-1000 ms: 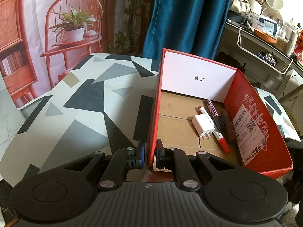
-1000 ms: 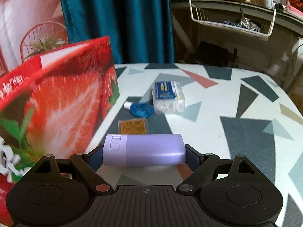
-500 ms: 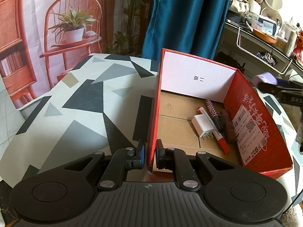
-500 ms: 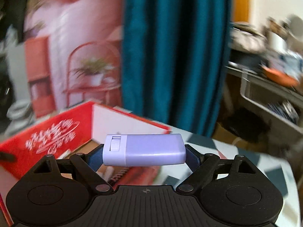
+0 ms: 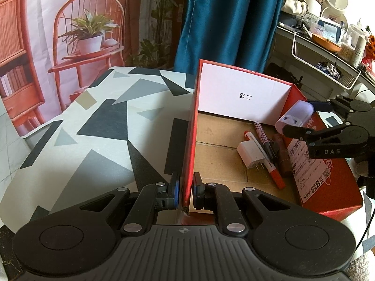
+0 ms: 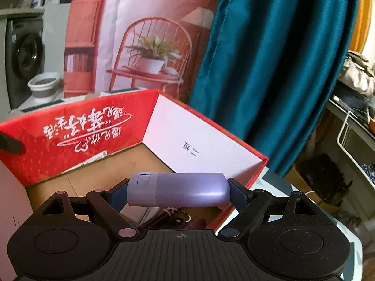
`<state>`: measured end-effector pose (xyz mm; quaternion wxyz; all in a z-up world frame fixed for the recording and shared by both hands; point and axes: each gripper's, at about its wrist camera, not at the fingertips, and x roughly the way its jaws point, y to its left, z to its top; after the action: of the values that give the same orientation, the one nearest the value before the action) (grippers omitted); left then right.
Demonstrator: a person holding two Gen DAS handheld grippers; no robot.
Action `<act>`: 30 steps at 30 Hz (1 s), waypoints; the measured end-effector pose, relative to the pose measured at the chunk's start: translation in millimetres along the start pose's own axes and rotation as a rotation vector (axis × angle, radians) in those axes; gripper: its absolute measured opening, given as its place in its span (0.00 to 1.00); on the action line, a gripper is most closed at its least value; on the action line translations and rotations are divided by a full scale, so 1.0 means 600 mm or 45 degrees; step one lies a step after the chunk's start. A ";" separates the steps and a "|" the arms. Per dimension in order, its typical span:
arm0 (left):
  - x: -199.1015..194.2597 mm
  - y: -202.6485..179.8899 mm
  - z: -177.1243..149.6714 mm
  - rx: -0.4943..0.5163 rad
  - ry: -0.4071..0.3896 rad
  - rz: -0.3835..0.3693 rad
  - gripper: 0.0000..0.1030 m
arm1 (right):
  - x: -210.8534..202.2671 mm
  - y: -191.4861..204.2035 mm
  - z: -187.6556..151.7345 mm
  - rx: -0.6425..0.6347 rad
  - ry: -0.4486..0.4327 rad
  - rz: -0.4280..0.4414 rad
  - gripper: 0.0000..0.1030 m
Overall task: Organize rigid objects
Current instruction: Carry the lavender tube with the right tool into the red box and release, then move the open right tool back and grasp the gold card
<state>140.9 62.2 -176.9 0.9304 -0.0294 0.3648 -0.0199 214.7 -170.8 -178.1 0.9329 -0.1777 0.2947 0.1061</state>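
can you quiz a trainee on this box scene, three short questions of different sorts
1. True or false: the left gripper is shut on the box wall.
2. What does the right gripper hold? A) marker B) purple case C) charger
3. Fill in: the white charger lies ____ the box.

Key: 1 true. 2 B, the purple case, held end to end over the box. 3 inside, beside the marker.

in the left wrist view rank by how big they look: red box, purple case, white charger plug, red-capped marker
1. red box
2. purple case, though it hangs in the right gripper above the box, so nearness makes this unsure
3. white charger plug and red-capped marker: too alike to rank
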 end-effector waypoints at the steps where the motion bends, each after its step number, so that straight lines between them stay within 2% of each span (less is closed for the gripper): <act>1: 0.000 0.000 0.000 -0.001 0.000 -0.001 0.13 | 0.002 0.001 0.000 -0.003 0.003 0.001 0.81; 8: 0.001 0.001 0.000 -0.001 0.000 0.000 0.13 | -0.006 -0.002 -0.003 0.014 -0.010 0.006 0.79; 13: 0.001 0.002 0.000 0.002 0.000 0.003 0.13 | -0.025 -0.020 -0.004 0.075 -0.071 -0.008 0.76; 18: 0.001 0.002 -0.001 0.002 0.000 0.004 0.13 | -0.059 -0.061 -0.013 0.196 -0.182 -0.066 0.70; 22: 0.001 0.002 -0.001 0.002 -0.001 0.005 0.13 | -0.084 -0.111 -0.034 0.340 -0.245 -0.156 0.66; 26: 0.001 0.002 -0.001 0.002 0.000 0.005 0.13 | -0.086 -0.159 -0.075 0.493 -0.216 -0.233 0.66; 30: 0.002 0.002 -0.001 0.003 0.000 0.005 0.13 | -0.067 -0.178 -0.121 0.556 -0.134 -0.264 0.66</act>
<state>141.2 63.0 -178.1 0.9305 -0.0278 0.3649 -0.0184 177.5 -301.0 -180.9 0.9692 0.0048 0.2419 -0.0471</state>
